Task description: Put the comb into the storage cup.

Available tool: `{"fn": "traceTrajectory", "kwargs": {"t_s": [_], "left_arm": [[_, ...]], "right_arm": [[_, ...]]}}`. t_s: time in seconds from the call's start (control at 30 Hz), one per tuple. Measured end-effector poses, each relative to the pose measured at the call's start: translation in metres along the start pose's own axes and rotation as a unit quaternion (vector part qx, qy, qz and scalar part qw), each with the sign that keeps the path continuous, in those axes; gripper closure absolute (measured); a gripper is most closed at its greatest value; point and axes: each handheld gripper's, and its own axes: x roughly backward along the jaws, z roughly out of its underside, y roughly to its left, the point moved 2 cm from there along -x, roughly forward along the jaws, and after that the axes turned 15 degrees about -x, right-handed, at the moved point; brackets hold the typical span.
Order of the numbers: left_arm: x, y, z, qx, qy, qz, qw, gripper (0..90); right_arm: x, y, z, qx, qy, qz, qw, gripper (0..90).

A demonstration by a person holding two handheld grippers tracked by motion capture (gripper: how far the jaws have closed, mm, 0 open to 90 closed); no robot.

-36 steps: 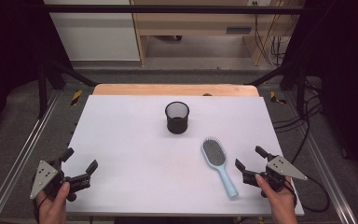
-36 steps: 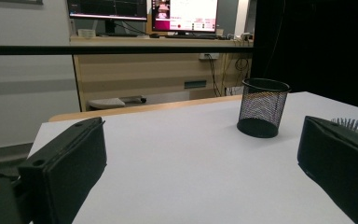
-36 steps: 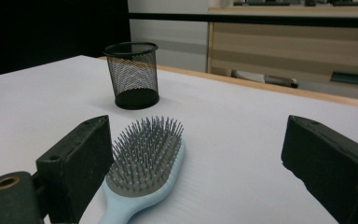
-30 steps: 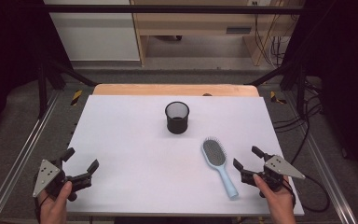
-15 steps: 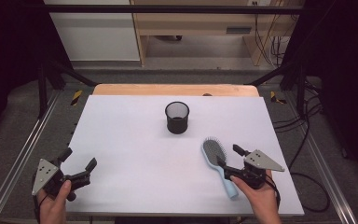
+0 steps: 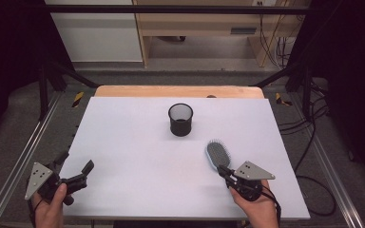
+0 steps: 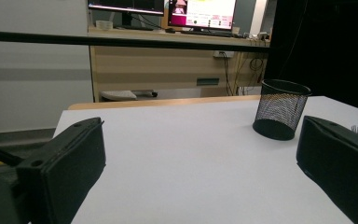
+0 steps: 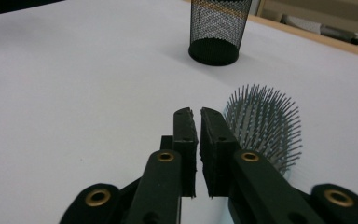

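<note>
A light blue hairbrush [image 6: 217, 154] lies bristles up on the white table [image 6: 138, 142], right of the middle. My right gripper [image 6: 220, 169] sits over its handle, which is hidden under it. In the right gripper view my right gripper [image 8: 196, 114] has its jaws almost touching. They have just been closing, and I see nothing between them. The brush head [image 8: 265, 121] lies just right of the jaws. A black mesh cup [image 6: 180, 119] stands upright at the table's middle, beyond the brush. My left gripper [image 6: 76, 164] rests open at the near left corner, with nothing between its jaws [image 7: 200, 154].
The mesh cup [image 7: 281, 109] stands ahead and right of the left gripper, and straight ahead of the right one [image 8: 219, 28]. A wooden strip [image 6: 180, 91] borders the table's far edge. Metal rails [image 6: 24, 156] run along both sides, and cables [image 6: 309, 128] lie on the floor at the right.
My right gripper has moved left from the table's near right corner onto the brush handle, and its jaws have gone from wide open to shut. The left gripper and the brush have stayed put.
</note>
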Motion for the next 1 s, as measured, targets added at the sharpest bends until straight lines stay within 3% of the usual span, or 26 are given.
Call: {"fn": "traceTrajectory", "kwargs": {"t_s": [0.1,0.13,0.33,0.37,0.5,1.0], "left_arm": [[-0.003,-0.001,0.001,-0.002,0.006,0.0,1.0,1.6],[-0.004,-0.002,0.001,-0.003,0.008,0.001,1.0,1.7],[-0.004,-0.004,0.0,-0.008,0.011,0.004,0.9999,1.8],[-0.004,-0.004,0.0,-0.009,0.011,0.005,0.9999,1.8],[-0.005,-0.005,0.001,-0.01,0.014,0.007,0.9998,1.8],[-0.002,-0.003,0.001,-0.004,0.011,0.007,0.9999,1.7]], "right_arm": [[-0.001,-0.002,0.005,-0.003,0.022,0.003,0.9998,90.0],[-0.002,-0.002,0.008,-0.005,0.043,0.009,0.999,90.0],[-0.001,-0.005,0.011,-0.019,0.068,0.019,0.9973,90.0],[-0.001,-0.005,0.014,-0.021,0.084,0.023,0.996,90.0],[-0.003,-0.006,0.017,-0.025,0.108,0.027,0.9935,90.0],[-0.012,0.0,0.028,-0.012,0.172,0.031,0.9845,90.0]]}}
